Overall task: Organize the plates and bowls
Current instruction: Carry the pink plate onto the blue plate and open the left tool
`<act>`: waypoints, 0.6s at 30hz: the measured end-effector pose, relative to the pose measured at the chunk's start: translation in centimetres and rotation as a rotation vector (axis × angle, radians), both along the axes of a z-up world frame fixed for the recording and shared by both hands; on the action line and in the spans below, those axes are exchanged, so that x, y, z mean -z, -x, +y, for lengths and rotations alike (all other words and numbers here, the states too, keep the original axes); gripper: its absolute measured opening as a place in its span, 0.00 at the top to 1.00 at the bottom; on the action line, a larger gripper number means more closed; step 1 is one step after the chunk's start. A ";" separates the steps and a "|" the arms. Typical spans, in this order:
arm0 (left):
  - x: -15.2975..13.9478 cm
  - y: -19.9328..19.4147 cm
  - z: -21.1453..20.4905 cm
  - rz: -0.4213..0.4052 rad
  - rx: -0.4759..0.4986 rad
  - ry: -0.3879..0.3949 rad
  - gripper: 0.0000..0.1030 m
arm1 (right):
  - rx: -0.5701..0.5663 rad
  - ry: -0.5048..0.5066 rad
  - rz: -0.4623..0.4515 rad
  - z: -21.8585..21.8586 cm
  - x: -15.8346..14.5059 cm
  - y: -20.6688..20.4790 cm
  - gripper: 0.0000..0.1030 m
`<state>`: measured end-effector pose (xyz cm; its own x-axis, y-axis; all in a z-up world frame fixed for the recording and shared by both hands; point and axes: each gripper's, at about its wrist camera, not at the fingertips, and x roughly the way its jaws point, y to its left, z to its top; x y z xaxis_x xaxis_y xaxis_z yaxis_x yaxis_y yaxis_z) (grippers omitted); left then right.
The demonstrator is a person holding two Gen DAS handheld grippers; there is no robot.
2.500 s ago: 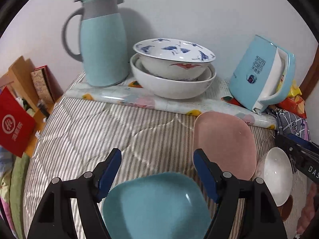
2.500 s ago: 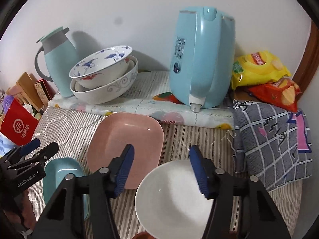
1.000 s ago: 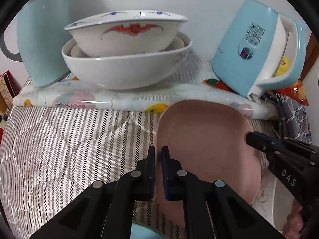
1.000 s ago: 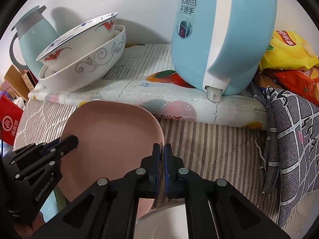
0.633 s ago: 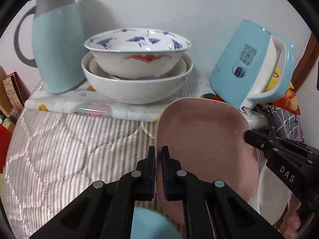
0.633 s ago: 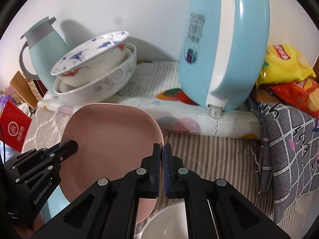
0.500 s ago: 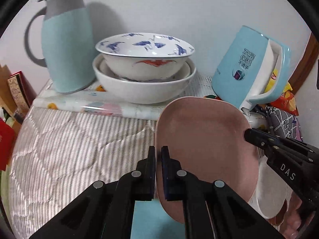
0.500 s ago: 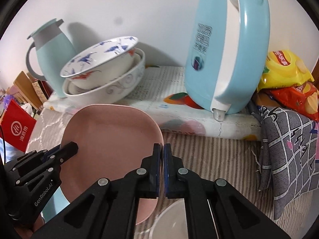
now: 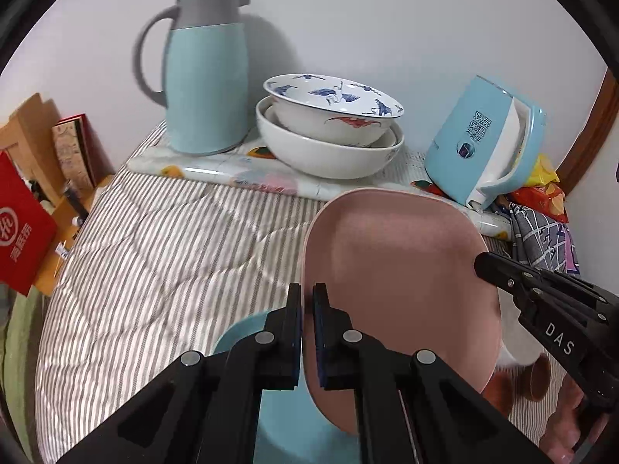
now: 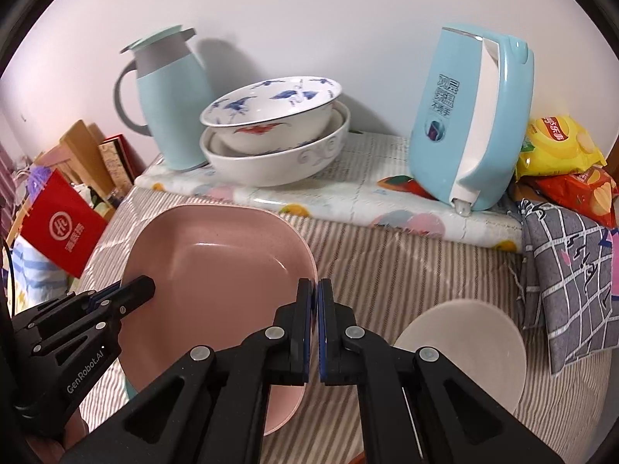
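Observation:
Both grippers hold the pink plate (image 9: 394,282) in the air above the striped quilt. My left gripper (image 9: 306,301) is shut on its left rim. My right gripper (image 10: 314,297) is shut on its right rim; the pink plate (image 10: 216,290) fills the lower left of the right wrist view. A teal plate (image 9: 286,406) lies under it, partly hidden. A white bowl (image 10: 468,344) lies on the quilt to the right. Two stacked bowls, a blue-patterned bowl (image 9: 332,110) inside a larger white bowl (image 9: 329,154), stand at the back.
A teal thermos jug (image 9: 207,73) stands left of the stacked bowls and a blue kettle (image 10: 472,123) stands right of them, on a raised patterned mat (image 10: 348,197). Snack bags (image 10: 561,162) and a grey checked cloth (image 10: 568,270) lie at the right. A red box (image 9: 21,228) stands left.
Both grippers closed on the pink plate, lifted it off the quilt, and have carried it back toward the near side, over the teal plate.

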<state>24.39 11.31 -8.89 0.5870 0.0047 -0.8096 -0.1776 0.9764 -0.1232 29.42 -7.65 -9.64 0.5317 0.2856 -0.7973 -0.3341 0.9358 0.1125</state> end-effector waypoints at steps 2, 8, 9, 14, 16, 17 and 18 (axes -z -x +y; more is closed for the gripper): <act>-0.1 0.8 0.3 -0.003 -0.004 0.004 0.94 | -0.006 0.004 -0.005 0.4 -0.1 0.9 0.97; 0.3 2.9 1.4 -0.001 -0.026 0.029 0.94 | -0.027 0.016 -0.017 1.3 -0.2 2.9 0.97; 0.4 3.2 1.6 0.000 -0.030 0.032 0.94 | -0.029 0.014 -0.016 1.5 -0.2 3.1 0.97; 0.7 4.2 2.8 0.006 -0.048 0.031 0.94 | -0.051 0.015 -0.009 2.7 0.2 3.8 0.97; 1.1 4.5 3.4 0.012 -0.056 0.032 0.94 | -0.061 0.017 -0.006 3.2 0.4 3.9 0.97; 1.3 4.6 3.6 0.015 -0.060 0.036 0.94 | -0.068 0.019 -0.003 3.6 0.6 4.0 0.97; 1.6 4.7 4.0 0.021 -0.070 0.042 0.94 | -0.073 0.021 -0.001 3.8 0.8 4.0 0.97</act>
